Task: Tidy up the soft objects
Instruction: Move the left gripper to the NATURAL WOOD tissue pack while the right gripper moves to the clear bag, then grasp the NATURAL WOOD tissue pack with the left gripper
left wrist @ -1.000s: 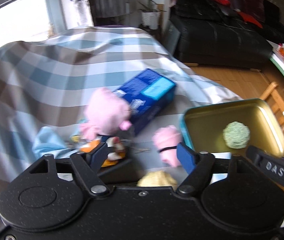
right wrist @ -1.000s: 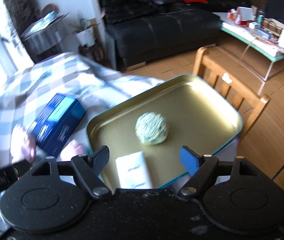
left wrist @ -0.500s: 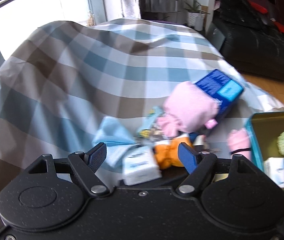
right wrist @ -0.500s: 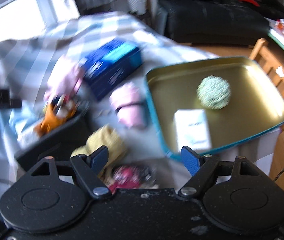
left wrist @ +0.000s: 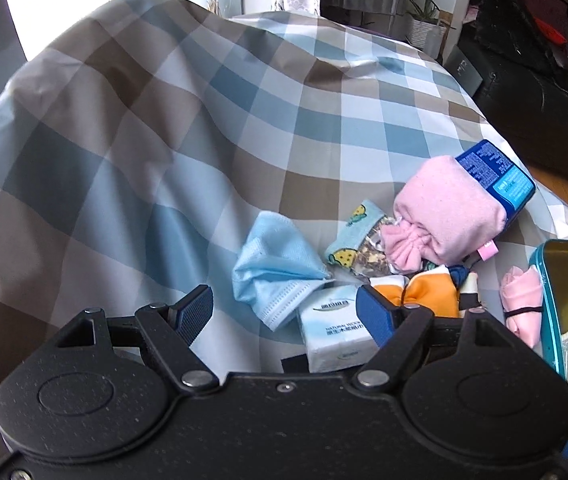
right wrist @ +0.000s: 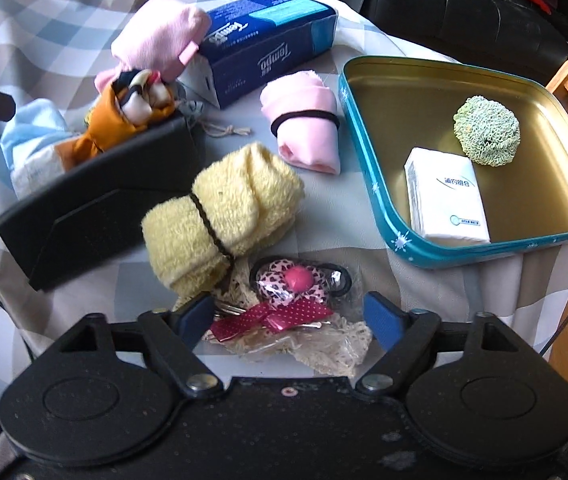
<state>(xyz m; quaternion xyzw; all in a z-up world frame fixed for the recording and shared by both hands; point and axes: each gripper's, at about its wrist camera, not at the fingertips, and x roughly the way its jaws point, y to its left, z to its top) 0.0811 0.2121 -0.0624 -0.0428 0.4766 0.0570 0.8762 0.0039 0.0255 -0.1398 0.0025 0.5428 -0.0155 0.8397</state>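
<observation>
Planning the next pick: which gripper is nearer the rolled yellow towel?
Right. The right gripper hangs just below the yellow towel, jaws opening; the left gripper is over the tissue pack.

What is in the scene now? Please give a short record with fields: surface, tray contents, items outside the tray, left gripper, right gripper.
surface: checked cloth
tray: teal tin tray, gold inside
tray contents: green ruffled ball; white tissue pack
items outside the tray: yellow towel roll; pink cloth roll; blue tissue box; black case; blue face mask
left gripper: left gripper, open, above a small tissue pack
right gripper: right gripper, jaws opening, a bagged hair accessory between them, not gripped
</observation>
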